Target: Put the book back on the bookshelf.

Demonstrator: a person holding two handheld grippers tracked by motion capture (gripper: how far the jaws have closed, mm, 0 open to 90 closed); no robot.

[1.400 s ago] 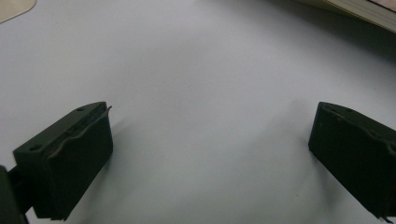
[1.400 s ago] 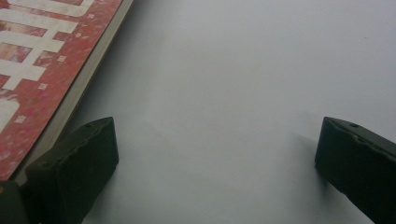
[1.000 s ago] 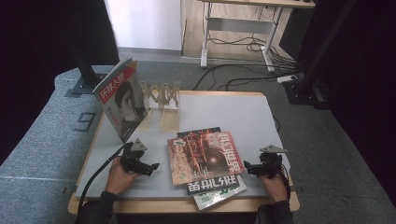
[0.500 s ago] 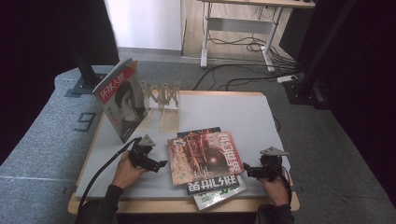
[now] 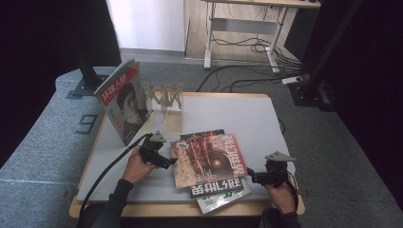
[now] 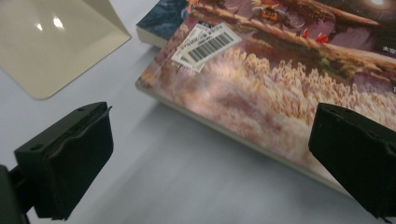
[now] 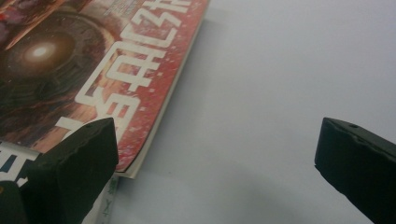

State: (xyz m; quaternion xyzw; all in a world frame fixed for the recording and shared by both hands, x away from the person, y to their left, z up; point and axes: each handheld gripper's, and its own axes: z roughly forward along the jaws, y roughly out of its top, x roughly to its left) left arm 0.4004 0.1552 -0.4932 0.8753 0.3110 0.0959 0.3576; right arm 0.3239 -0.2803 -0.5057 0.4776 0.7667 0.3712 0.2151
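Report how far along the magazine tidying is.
Looks done: one magazine stands upright against the wooden rack. In hand: the left gripper, jaws open, is at the left edge of the red top magazine on the flat pile, nothing gripped yet. The right gripper waits open beside the pile. Left: the red magazine and those under it.

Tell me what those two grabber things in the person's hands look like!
Each black hand-held gripper, left and right, is a chunky dark tool with a grey three-cornered plate on top. Up close, the jaws are blocky black pads with a matte, slightly ridged face. A thick black cable trails from the left one toward the table's front edge. The person wears dark long sleeves.
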